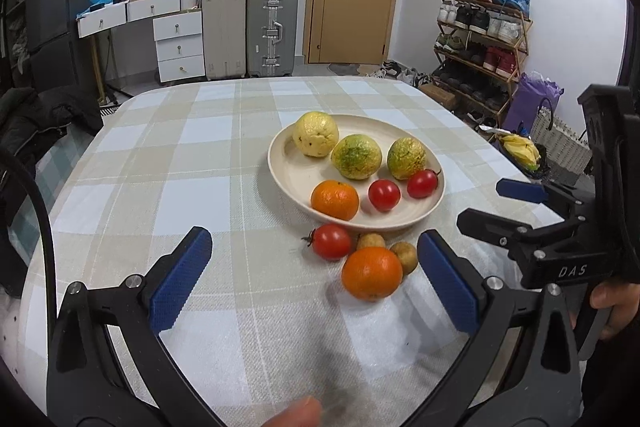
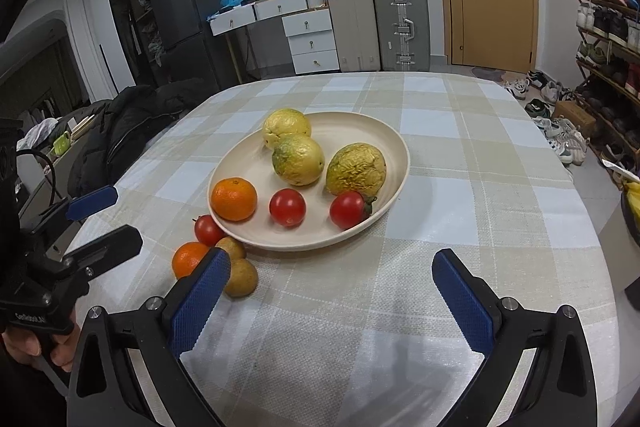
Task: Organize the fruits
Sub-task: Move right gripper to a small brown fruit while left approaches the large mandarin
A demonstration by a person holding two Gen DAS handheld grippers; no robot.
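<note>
Sitting loose on the bench (image 1: 160,155), just in front of the cream plate (image 1: 288,171), are four fruits: a red tomato (image 1: 331,241), an orange (image 1: 372,279) and two small brown fruits (image 1: 405,257) bunched behind it, all touching or nearly so. The plate already holds three wrinkled yellow-green fruits, an orange and two tomatoes.

Both tools are spread wide and carry nothing. The left hand-held gripper (image 1: 316,287) hovers with the loose orange just inside its right pad; the right hand-held gripper (image 2: 332,303) hangs over bare cloth, the nearest brown fruit (image 2: 240,277) beside its left finger.

The tomato looks soft-skinned and smooth, so it likely wants a light pinch across its middle, clear of the stem. The orange should be firmer and grippier, and is best taken at its widest girth. The small brown fruits look light, and a nudge may roll them.

A beige and pale-blue checked cloth covers the bench. Across the room stand a dark fridge, white drawers, suitcases, a wooden door and a shoe rack.
</note>
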